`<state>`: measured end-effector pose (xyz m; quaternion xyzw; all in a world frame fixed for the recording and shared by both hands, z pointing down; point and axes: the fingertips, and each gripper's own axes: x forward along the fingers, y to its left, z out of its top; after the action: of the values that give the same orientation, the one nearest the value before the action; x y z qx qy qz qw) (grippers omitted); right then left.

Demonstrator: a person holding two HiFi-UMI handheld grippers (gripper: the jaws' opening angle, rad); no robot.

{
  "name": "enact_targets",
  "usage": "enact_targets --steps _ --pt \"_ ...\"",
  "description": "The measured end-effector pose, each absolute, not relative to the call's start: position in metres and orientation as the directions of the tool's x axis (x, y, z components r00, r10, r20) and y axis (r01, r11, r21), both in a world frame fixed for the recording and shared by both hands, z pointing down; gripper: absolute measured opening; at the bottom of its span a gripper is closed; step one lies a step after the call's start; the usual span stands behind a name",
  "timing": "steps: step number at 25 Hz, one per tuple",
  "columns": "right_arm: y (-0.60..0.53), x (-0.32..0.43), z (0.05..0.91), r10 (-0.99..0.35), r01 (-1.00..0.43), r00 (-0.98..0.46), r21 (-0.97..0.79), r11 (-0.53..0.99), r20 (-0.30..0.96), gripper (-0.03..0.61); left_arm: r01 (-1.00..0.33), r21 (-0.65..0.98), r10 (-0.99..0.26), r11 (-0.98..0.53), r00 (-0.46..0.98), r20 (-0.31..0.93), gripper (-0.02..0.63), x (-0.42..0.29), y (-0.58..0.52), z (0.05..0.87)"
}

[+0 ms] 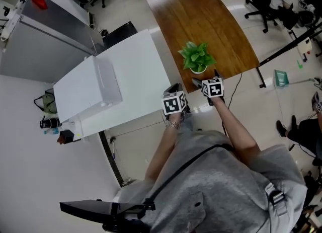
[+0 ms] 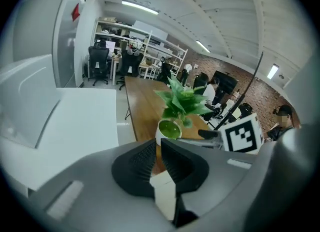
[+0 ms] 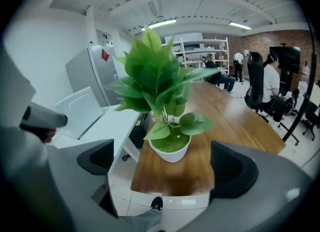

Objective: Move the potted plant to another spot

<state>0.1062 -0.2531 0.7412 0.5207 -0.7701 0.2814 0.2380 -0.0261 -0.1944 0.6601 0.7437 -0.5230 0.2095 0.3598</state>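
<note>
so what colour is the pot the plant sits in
White pot, seen best in the right gripper view.

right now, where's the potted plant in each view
Head view: potted plant just right of centre, at the near end of the wooden table.
Left gripper view: potted plant at the centre of the picture.
Right gripper view: potted plant large, in the centre.
Shared landmark: the wooden table it stands on.
</note>
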Motion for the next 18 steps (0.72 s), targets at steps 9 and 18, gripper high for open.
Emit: enact_targets --steps 9,18 --pt "-0.308 0.093 0.802 -0.62 -0.955 -0.264 -0.109 0.276 0.739 0.584 -0.922 0.335 -0.598 -0.192 0.381 0.705 0.031 -0.049 -0.247 0.661" --pt "-0.324 0.105 0.829 -0.572 -0.972 -0.169 -0.04 0.232 0.803 0.561 -0.928 0.347 -0.594 -0.135 0.356 0.721 0.031 -0.06 -0.263 0.67"
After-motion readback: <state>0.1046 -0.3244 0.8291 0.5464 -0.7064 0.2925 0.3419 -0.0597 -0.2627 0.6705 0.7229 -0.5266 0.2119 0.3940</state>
